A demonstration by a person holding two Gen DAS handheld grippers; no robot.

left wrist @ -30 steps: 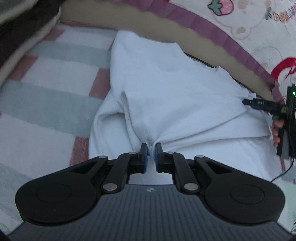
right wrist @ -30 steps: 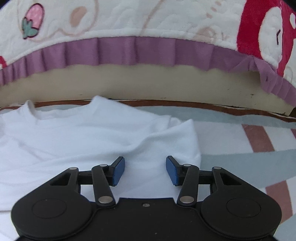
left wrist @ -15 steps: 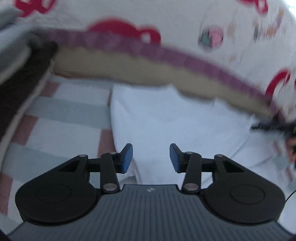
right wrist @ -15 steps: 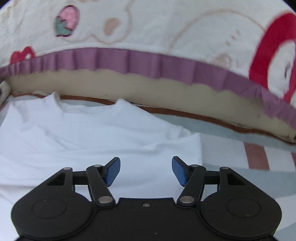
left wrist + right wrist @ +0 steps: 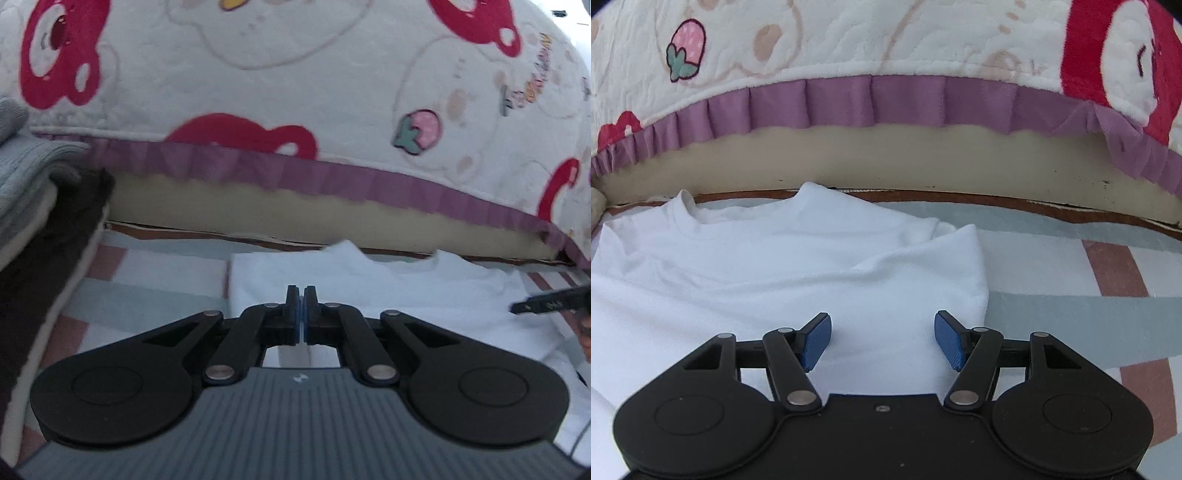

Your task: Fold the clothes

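The white T-shirt [image 5: 783, 273] lies flat on the striped rug [image 5: 1071, 314], collar at the far edge near the bed's purple frill [image 5: 871, 103]. The left gripper [image 5: 300, 310] has its 2 pads pressed together over the shirt; whether cloth is pinched between them I cannot tell. The right gripper [image 5: 882, 341] hovers with its pads spread apart above the shirt's right side

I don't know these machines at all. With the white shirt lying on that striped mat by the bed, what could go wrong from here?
The left gripper is shut, but I cannot tell whether it pinches cloth; lifting now might bring up nothing.

The right gripper is open above the white shirt, where a raised crease runs near the sleeve edge; closing there could catch only that ridge and leave an uneven fold.

The shirt's collar lies close to the bed base, so pushing forward could bunch it there.
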